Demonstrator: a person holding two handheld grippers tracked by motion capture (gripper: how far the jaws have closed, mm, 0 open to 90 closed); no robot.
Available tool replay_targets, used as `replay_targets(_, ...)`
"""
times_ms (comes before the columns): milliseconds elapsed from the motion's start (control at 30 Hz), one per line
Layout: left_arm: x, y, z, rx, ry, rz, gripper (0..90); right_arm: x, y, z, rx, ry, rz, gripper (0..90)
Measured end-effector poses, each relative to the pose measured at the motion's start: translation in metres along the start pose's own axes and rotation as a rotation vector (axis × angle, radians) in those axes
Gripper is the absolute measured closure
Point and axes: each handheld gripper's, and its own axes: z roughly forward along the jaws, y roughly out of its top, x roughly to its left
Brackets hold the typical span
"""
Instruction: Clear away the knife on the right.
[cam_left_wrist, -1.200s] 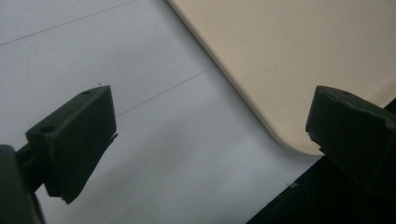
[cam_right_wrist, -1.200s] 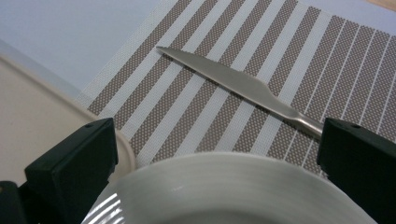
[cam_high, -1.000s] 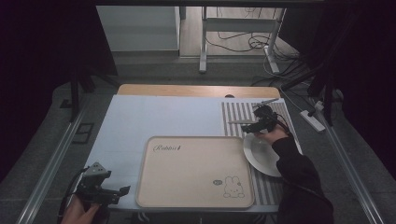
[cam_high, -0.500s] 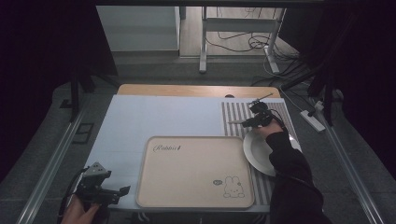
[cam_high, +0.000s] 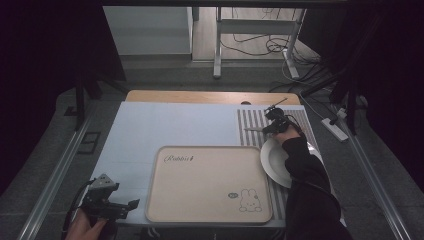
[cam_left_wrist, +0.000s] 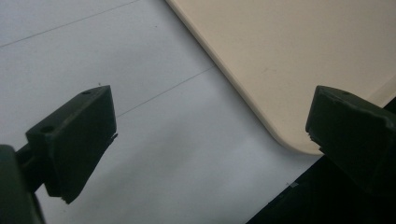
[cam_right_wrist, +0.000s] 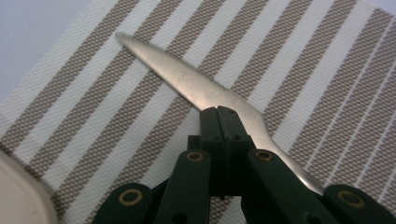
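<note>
The right gripper (cam_right_wrist: 224, 122) has moved left over the striped woven placemat (cam_right_wrist: 327, 79), clamping a silver metal knife (cam_right_wrist: 187, 84), handle partly hidden; the left gripper (cam_left_wrist: 205, 130) gapes at the table's near-left corner.

Your high view is dim overall: the surroundings fall to near black at both sides, while the pale counter (cam_high: 170, 125) and the floor beyond it catch a soft, even light with no hard shadows. Detail there is soft and grainy. In your left gripper view the black jaws are blurred and out of focus, and the surface behind is evenly lit. In your right gripper view the striped mat (cam_right_wrist: 299, 70) is sharp, and the knife (cam_right_wrist: 187, 84) carries a dull sheen without glare.
</note>
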Motion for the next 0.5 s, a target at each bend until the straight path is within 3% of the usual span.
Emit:
replay_targets(300, 0.0, 0.0, 0.0, 0.001, 0.002, -0.001, 2.8, -0.024, -0.002, -0.002, 0.002, -0.02, 0.041, 90.0)
replay_targets(500, 0.0, 0.0, 0.0, 0.002, 0.003, -0.001, 2.8, -0.03, -0.003, -0.003, 0.003, -0.035, 0.046, 90.0)
